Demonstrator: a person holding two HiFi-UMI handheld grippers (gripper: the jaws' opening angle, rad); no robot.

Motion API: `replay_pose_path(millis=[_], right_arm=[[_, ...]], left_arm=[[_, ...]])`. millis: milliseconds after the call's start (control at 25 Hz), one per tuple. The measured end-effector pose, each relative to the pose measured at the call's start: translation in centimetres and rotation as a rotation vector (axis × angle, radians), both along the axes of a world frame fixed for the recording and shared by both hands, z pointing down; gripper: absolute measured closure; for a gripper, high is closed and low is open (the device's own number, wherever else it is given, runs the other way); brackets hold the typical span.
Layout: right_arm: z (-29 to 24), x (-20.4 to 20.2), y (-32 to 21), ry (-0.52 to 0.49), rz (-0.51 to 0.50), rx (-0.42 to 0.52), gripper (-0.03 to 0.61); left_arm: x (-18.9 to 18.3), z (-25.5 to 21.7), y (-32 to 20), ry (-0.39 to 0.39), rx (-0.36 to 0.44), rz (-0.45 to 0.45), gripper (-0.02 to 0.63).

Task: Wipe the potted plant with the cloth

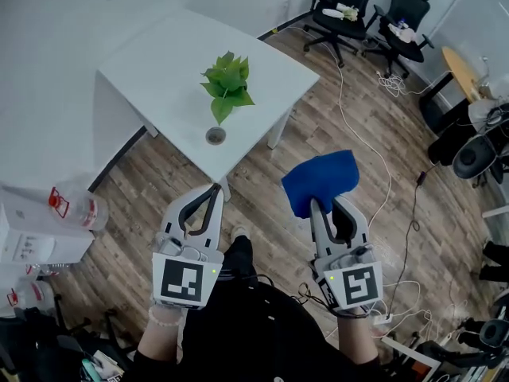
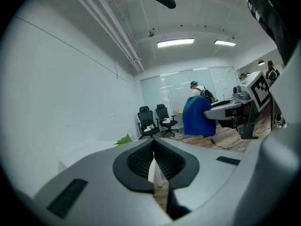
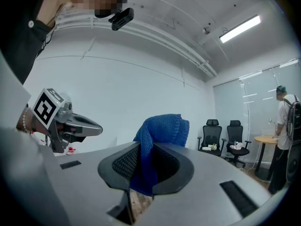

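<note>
A small potted plant (image 1: 227,86) with green leaves stands on a white table (image 1: 159,62); a round pot (image 1: 215,136) shows near the table's front corner. My right gripper (image 1: 313,204) is shut on a blue cloth (image 1: 321,180), which bunches above the jaws, off the table to its right. In the right gripper view the cloth (image 3: 160,131) is pinched between the pads. My left gripper (image 1: 215,189) is shut and holds nothing, just short of the table's near corner. A leaf tip (image 2: 124,139) shows past its closed jaws (image 2: 154,150).
Two black office chairs (image 1: 374,10) stand beyond the table. White cables (image 1: 374,146) run across the wooden floor. A clear bottle with a red cap (image 1: 75,207) and white boxes sit at the left. A person (image 3: 287,126) stands at the far right.
</note>
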State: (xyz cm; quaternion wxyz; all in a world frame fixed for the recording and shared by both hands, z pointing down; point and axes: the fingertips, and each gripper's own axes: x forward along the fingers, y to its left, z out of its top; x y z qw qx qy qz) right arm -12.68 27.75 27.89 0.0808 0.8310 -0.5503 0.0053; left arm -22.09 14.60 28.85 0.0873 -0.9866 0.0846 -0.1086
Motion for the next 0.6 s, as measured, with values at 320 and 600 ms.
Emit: replay_pose_path(millis=[320,600], right_arm=[[-0.7,6.1,-6.3,0.0,0.001,-0.023,0.488],[-1.0,10.4,-12.1,-0.013,0.0,-0.031,0.488]], left_arm=[[6.4,-0.5,-6.1,0.001,0.003,0.007,0.598],[10.6,-0.7,-12.0,0.03,0.013,0.014,0.598]])
